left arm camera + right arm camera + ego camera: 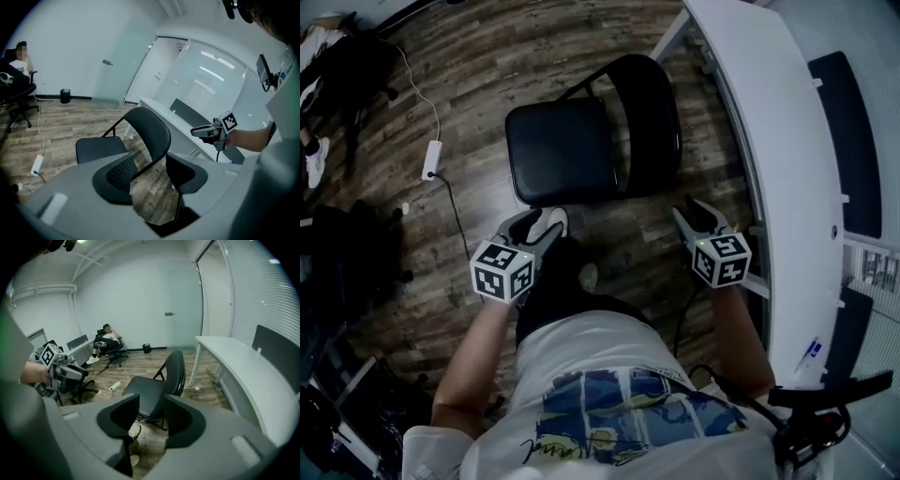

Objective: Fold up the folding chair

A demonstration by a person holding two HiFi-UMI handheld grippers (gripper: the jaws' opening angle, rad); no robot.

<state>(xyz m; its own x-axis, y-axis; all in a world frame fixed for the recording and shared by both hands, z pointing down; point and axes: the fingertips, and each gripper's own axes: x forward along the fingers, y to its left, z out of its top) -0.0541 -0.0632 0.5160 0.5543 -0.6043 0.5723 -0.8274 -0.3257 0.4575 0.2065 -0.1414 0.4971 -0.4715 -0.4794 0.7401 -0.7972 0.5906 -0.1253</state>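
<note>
Head view: the folding chair (572, 150) stands unfolded on the wood floor, backrest near the white worktop (769, 141). Both claws are short of the seat.

Left gripper view: left claw (150, 176) released, nothing gripped.

Right gripper view: right claw (152, 416) released, empty.

Risk, we judge: lifting the seat one-sided could tip the chair against the worktop, and the closing frame could pinch a claw.

Seen from above, most of the folding chair's (581, 141) legs hide under its seat. The white tabletop (769, 141) right of the chair runs off the top edge. Beyond the chair, a seated person (107, 338) is too small to make out. The left tongs (150, 176) cover the chair's seat front.
</note>
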